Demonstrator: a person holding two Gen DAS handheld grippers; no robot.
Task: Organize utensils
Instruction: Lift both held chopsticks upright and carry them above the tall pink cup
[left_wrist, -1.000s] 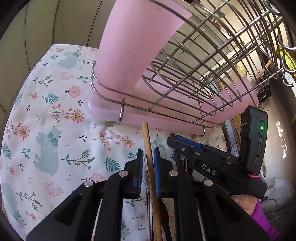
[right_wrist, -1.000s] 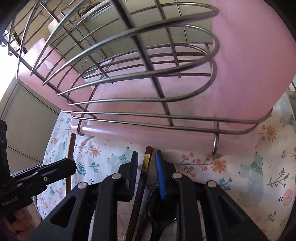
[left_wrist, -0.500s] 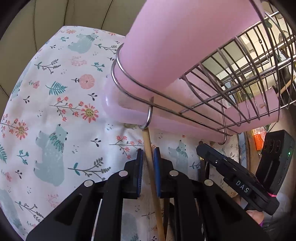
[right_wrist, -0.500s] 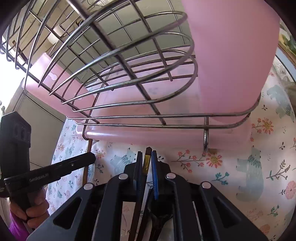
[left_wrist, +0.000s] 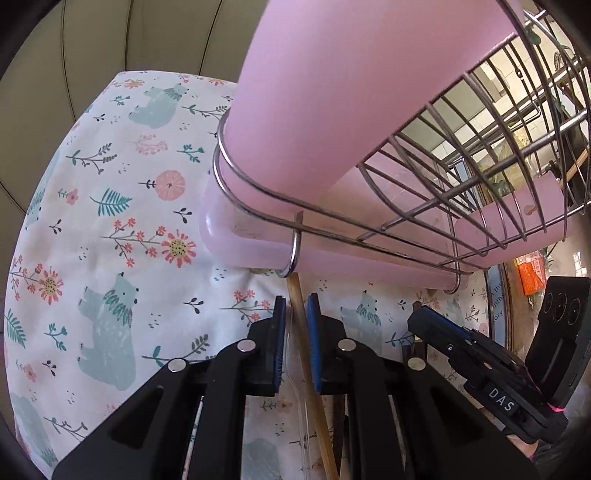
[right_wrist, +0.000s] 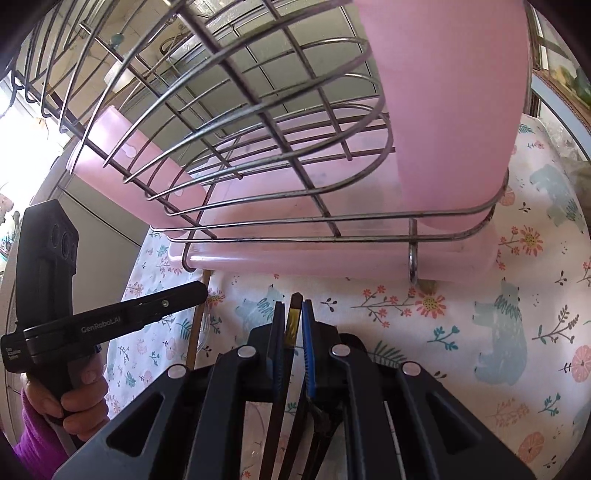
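While the left gripper (left_wrist: 295, 314), its jaws just narrowed, clamps a pale wooden chopstick (left_wrist: 301, 325) whose tip touches the wire dish rack (left_wrist: 406, 206) foot, the right gripper (right_wrist: 293, 317) pinches a dark chopstick (right_wrist: 293, 317) just short of the rack's pink tray (right_wrist: 295, 258), above the floral tablecloth (left_wrist: 110, 221)

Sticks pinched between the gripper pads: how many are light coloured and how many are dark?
Light wooden stick: 1, in the left gripper
Dark stick with a yellow band: 1, in the right gripper
Total: 2
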